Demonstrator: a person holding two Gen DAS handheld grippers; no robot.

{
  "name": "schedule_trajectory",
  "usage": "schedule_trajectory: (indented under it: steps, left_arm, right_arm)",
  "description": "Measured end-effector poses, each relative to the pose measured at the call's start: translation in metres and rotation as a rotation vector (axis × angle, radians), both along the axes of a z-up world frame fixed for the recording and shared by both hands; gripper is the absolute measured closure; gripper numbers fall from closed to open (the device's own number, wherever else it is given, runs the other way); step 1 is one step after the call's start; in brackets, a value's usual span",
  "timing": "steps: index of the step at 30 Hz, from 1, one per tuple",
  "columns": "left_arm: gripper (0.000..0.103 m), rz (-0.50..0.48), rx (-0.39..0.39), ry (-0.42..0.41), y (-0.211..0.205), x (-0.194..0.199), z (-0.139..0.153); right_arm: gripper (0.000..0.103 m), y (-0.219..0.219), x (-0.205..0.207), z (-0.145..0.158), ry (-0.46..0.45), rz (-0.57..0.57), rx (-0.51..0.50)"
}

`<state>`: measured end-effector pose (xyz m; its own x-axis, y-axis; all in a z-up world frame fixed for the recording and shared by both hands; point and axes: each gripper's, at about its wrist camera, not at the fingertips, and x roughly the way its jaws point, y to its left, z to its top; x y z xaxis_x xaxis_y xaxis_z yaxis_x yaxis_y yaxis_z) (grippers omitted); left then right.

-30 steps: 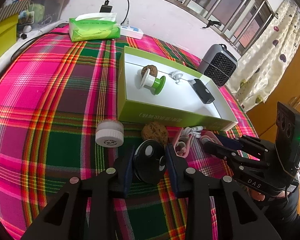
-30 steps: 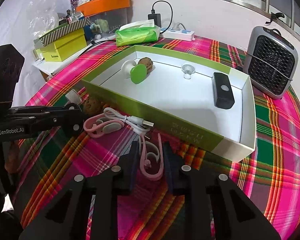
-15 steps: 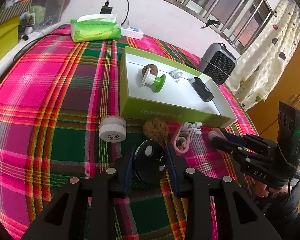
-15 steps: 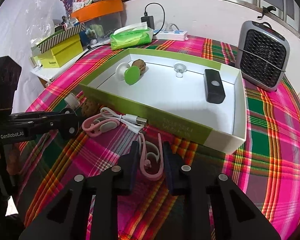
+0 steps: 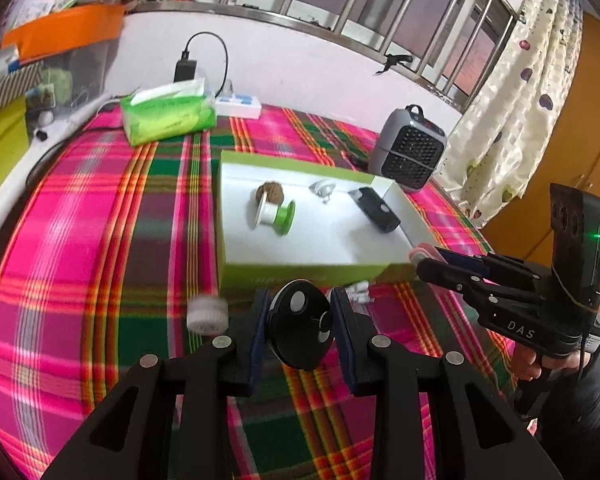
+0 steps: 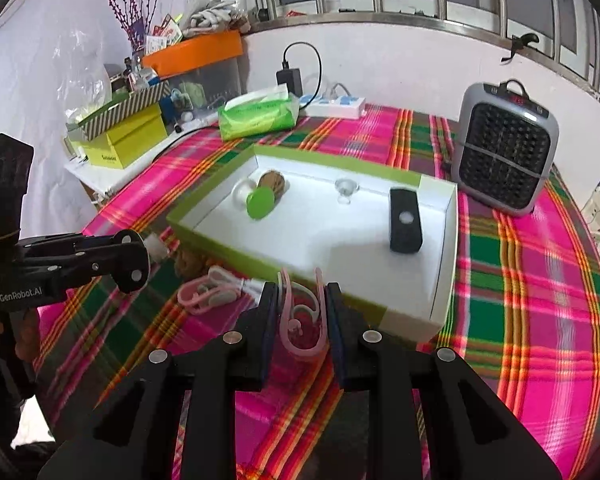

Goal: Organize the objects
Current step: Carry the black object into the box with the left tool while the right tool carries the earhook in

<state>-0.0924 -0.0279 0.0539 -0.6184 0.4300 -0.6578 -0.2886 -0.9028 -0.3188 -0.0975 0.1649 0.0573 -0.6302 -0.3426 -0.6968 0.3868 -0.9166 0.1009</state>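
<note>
Left gripper (image 5: pixel 300 322) pinches the black round disc (image 5: pixel 300 320), right gripper (image 6: pixel 302 320) clamps the pink ear-hook earphone (image 6: pixel 302 320). Both ride above the counter (image 6: pixel 540 320), lifted to clear the green box (image 6: pixel 444 256) wall, likely bound inside.

We see a tabletop (image 6: pixel 520 292) draped in a bright pink, green and orange plaid cloth, pushed against a white plastered wall (image 6: pixel 400 64). Above the wall runs a window with grey metal bars (image 5: pixel 380 4). A cream curtain dotted with purple shapes (image 5: pixel 512 108) hangs beside a yellow-brown wooden door (image 5: pixel 580 152). To one side we find a white side shelf (image 6: pixel 112 172), crowded with a clear storage bin with an orange lid (image 6: pixel 196 56) and a yellow-green cardboard box (image 6: pixel 128 140).
</note>
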Motion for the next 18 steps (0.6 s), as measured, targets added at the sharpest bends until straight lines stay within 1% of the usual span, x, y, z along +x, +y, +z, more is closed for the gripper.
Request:
schedule_trajectory:
  steps: [7, 12, 18]
  left_arm:
    - [0.075, -0.003, -0.019, 0.018, 0.009, -0.024, 0.006]
    - [0.075, 0.000, -0.027, 0.006, 0.012, -0.044, 0.003]
    - [0.075, -0.001, -0.039, -0.020, 0.016, -0.063, -0.006]
  right_arm:
    - [0.079, -0.007, -0.026, 0.012, 0.026, -0.005, -0.004]
    - [0.079, -0.011, -0.053, 0.012, 0.012, -0.008, -0.014]
    - [0.079, -0.020, -0.084, 0.003, -0.021, 0.001, -0.010]
